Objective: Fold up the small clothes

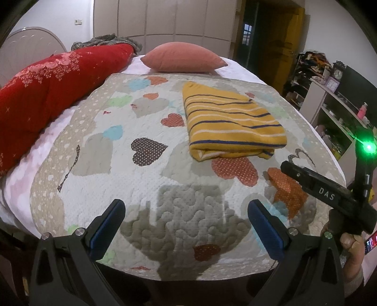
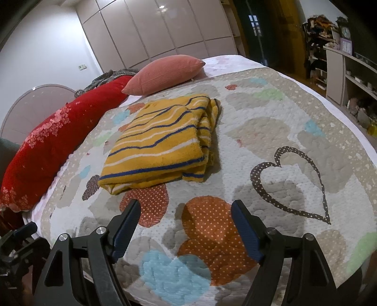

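Observation:
A yellow garment with blue and white stripes (image 1: 232, 122) lies folded into a flat rectangle on the heart-patterned quilt (image 1: 146, 179). It also shows in the right wrist view (image 2: 160, 143). My left gripper (image 1: 186, 207) is open and empty, hovering over the quilt's near edge, well short of the garment. My right gripper (image 2: 186, 207) is open and empty, just in front of the garment's near folded edge. The right gripper's black body (image 1: 329, 193) shows at the right of the left wrist view.
A pink pillow (image 1: 183, 57) lies at the head of the bed. A rolled red blanket (image 1: 47, 94) runs along the left side. Shelves with clutter (image 1: 329, 94) stand to the right of the bed. Wardrobe doors (image 1: 165, 18) line the far wall.

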